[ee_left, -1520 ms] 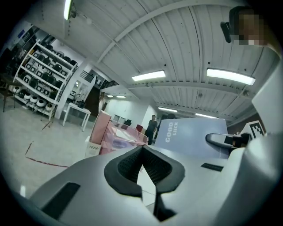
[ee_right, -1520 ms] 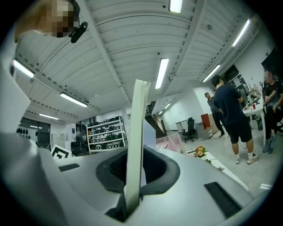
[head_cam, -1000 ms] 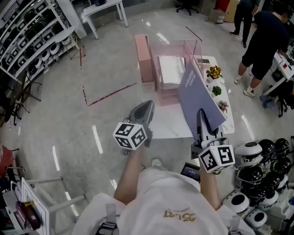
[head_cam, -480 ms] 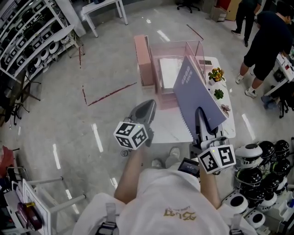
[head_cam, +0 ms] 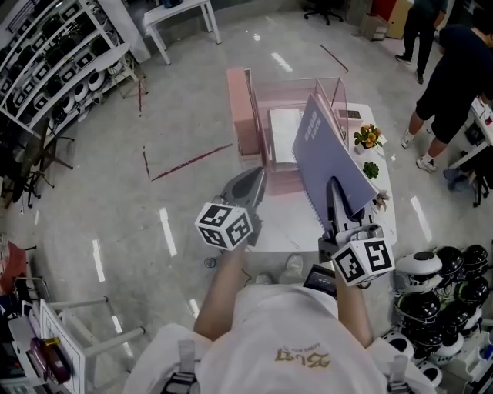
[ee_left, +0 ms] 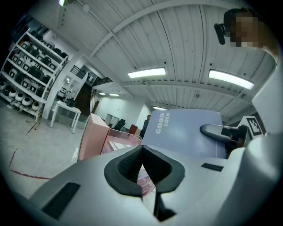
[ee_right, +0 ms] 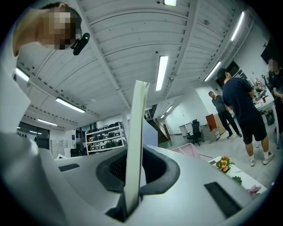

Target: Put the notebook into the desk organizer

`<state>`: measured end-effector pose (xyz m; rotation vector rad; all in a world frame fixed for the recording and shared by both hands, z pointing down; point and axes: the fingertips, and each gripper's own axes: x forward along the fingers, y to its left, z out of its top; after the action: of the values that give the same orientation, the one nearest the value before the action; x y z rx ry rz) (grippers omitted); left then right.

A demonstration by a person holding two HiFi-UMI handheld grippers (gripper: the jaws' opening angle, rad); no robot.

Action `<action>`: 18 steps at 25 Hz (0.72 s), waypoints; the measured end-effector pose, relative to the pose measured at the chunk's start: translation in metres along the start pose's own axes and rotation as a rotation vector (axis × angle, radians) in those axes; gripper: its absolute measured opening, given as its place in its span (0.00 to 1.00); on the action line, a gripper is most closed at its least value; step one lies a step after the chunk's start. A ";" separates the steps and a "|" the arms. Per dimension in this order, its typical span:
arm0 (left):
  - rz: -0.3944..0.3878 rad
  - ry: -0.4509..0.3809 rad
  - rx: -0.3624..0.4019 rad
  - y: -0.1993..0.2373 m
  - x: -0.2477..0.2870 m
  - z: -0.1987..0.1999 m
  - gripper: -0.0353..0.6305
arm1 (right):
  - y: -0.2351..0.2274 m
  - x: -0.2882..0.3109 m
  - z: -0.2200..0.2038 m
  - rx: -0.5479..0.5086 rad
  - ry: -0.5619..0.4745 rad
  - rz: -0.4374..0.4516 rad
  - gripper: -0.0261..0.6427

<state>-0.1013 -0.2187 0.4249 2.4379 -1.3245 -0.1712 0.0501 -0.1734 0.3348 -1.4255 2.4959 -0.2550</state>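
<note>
The notebook [head_cam: 330, 163], grey-purple with a spiral edge, stands tilted on edge in the air in front of the pink see-through desk organizer [head_cam: 289, 88], which rests on the white table [head_cam: 286, 225]. My right gripper [head_cam: 333, 187] is shut on the notebook's lower edge. In the right gripper view the notebook [ee_right: 136, 132] runs edge-on between the jaws of the right gripper [ee_right: 134, 155]. My left gripper [head_cam: 248, 185] hovers left of the notebook, shut and holding nothing. In the left gripper view, the left gripper [ee_left: 141, 151] has its tips together, with the notebook cover [ee_left: 185, 132] at the right and the organizer [ee_left: 95, 139] ahead.
Small potted plants [head_cam: 368, 138] line the table's right edge. Black-and-white helmets [head_cam: 441, 271] are piled on the floor at the lower right. People [head_cam: 454, 69] stand at the upper right. Shelving [head_cam: 54, 61] fills the upper left, and a white table [head_cam: 181, 11] stands at the back.
Both grippers have moved forward toward the organizer, and the notebook travelled with the right one. The notebook's top edge now sits closer to the organizer's opening.
</note>
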 end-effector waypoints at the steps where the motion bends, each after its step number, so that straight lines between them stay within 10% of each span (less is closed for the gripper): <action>1: 0.002 -0.001 0.001 0.002 0.003 0.001 0.08 | -0.002 0.004 -0.001 0.001 0.001 0.004 0.10; 18: 0.063 -0.005 -0.004 0.040 0.041 0.009 0.08 | -0.024 0.069 -0.022 0.039 0.032 0.068 0.10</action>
<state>-0.1126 -0.2744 0.4343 2.3906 -1.3997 -0.1639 0.0301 -0.2443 0.3533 -1.3292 2.5445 -0.3138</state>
